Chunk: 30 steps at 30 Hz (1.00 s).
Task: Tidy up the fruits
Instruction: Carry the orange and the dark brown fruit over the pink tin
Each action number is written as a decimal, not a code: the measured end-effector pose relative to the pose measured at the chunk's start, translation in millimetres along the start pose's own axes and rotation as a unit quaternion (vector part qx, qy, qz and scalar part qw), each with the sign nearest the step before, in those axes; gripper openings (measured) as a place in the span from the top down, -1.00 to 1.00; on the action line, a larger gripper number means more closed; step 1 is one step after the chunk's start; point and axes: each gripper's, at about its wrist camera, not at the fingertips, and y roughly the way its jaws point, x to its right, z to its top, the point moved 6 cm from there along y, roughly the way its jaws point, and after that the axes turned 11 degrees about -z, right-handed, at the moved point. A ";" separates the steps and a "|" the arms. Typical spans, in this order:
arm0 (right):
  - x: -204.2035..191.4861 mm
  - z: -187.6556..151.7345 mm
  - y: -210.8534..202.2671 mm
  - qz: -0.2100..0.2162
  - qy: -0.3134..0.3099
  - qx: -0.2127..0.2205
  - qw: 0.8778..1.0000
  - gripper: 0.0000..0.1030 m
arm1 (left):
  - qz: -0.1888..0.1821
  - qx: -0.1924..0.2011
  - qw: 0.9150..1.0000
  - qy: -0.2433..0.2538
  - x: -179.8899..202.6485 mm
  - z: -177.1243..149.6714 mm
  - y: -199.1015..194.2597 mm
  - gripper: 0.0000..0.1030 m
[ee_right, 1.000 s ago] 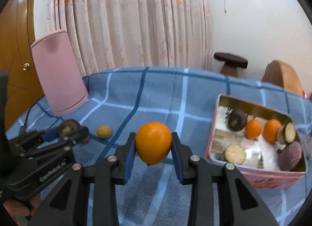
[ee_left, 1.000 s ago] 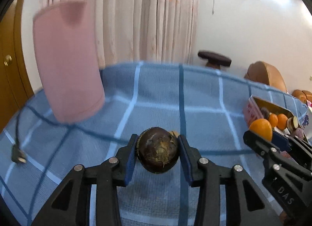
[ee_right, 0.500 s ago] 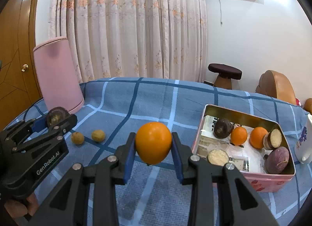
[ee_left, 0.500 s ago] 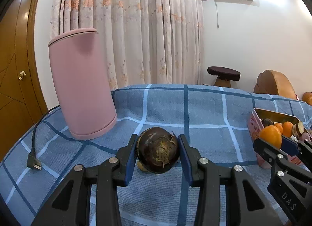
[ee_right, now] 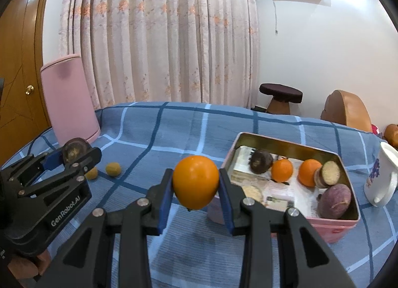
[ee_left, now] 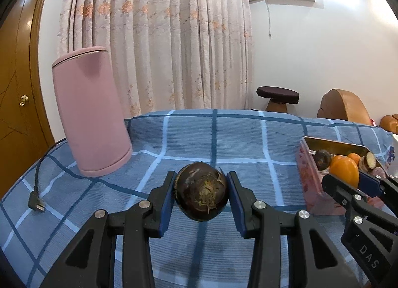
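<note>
My left gripper (ee_left: 201, 197) has its jaws pinched on a dark brown, round fruit (ee_left: 201, 194) with dry fibres at its end — a mangosteen by the look of it, though I cannot be sure. It hangs clear above the blue checked cloth (ee_left: 214, 138) that covers the bench. My right gripper (ee_right: 195, 186) has its jaws clamped on a smooth orange fruit (ee_right: 195, 181), also lifted off the cloth, just beside the near left corner of the pink tin box (ee_right: 335, 228).

The tin sits open on the right of the bench. Inside it lie a dark round fruit (ee_right: 261, 161) at the back left, two small oranges (ee_right: 282, 169) in the middle, a cut piece with a pale face (ee_right: 328, 173) leaning against the right-hand orange, and a purple-skinned lump (ee_right: 334, 201) at the front right. A pale round slice (ee_right: 251, 191) shows low in the tin, partly hidden behind my right jaw.

Two small yellowish-brown fruits (ee_right: 113, 169) rest on the cloth to the left, one half hidden behind my left gripper — well apart from the tin. A tall pink cylinder (ee_left: 92, 114) stands at the far left of the bench, with a black plug and cord (ee_left: 36, 203) lying near it. A white mug (ee_right: 380, 176) stands just right of the tin.
</note>
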 end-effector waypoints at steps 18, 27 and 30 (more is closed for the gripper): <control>73.0 2.7 -9.4 -0.028 0.032 0.012 0.999 0.27 | -0.041 -0.011 0.999 0.009 77.3 -0.4 10.4 0.18; 113.9 5.3 -8.5 -0.051 0.050 0.017 0.997 0.27 | -0.063 -0.013 0.998 0.022 112.7 2.8 16.0 0.18; 128.5 5.7 -7.7 -0.061 0.058 0.018 0.996 0.27 | -0.076 -0.010 0.997 0.026 124.7 6.8 17.1 0.18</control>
